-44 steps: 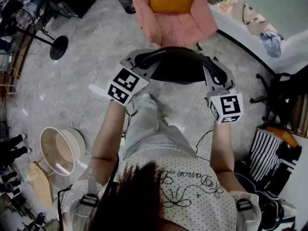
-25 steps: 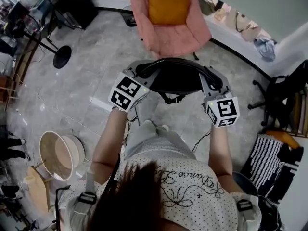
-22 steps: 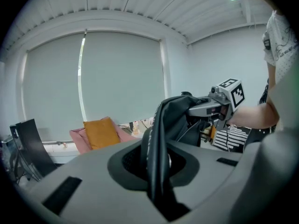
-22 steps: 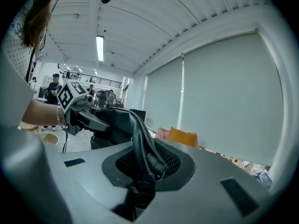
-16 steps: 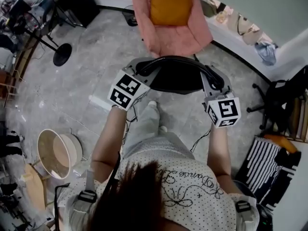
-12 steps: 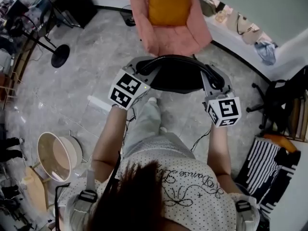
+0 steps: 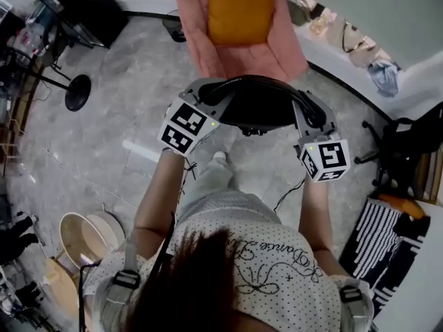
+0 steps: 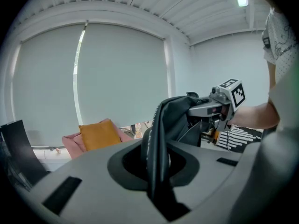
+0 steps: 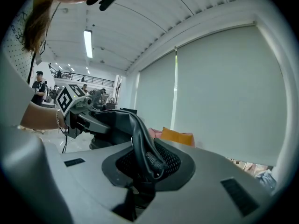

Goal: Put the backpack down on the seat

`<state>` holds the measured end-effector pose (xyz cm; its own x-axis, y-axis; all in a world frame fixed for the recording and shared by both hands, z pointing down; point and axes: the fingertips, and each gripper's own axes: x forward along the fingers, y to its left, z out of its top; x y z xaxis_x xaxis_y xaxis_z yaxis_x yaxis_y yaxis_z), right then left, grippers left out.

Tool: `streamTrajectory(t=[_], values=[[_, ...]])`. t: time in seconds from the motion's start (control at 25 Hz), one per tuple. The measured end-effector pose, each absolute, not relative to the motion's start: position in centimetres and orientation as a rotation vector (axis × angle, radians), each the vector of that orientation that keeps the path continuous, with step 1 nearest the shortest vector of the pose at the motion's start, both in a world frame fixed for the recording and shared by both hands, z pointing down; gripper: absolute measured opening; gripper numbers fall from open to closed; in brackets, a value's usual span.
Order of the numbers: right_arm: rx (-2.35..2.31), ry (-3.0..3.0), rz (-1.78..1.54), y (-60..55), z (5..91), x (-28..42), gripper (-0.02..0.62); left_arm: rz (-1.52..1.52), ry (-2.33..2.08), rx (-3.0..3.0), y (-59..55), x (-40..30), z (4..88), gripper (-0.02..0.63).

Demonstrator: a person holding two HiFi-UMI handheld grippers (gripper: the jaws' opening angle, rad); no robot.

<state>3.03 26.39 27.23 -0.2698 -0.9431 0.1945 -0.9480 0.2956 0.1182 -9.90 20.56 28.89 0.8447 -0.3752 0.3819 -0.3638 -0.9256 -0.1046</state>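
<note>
A black backpack (image 7: 259, 106) hangs in the air between my two grippers, above the grey floor and just short of the pink armchair (image 7: 242, 54). An orange cushion (image 7: 239, 9) leans on the armchair's back. My left gripper (image 7: 208, 92) is shut on a black shoulder strap (image 8: 156, 153), which runs down into its jaws. My right gripper (image 7: 309, 111) is shut on the other strap (image 9: 142, 155), a padded mesh one. In the left gripper view, the right gripper (image 8: 219, 108) shows beyond the bag, with the armchair (image 8: 72, 141) far off behind.
A round black stand base (image 7: 77, 92) sits on the floor at the left and a beige basin (image 7: 83, 234) lower left. A black office chair (image 7: 408, 137) and a striped bag (image 7: 377, 227) are at the right. A white ledge (image 7: 346, 37) with bags curves behind the armchair.
The person has stepped forward, carrying the backpack a little closer to the armchair. Both grippers keep their hold on the straps.
</note>
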Motion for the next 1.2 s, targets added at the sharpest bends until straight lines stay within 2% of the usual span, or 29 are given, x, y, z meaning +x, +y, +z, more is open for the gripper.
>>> streamTrajectory(t=[0.52, 1.2], values=[[1.809, -2.317, 0.051, 16.0, 26.6, 4.2, 0.067, -0.628, 0.518, -2.963, 9.3, -8.4, 27.8, 0.051], [1.559, -2.494, 0.042, 1.4, 26.9, 11.4, 0.067, -0.655, 0.846, -2.945, -2.6, -2.2, 28.5, 0.051]])
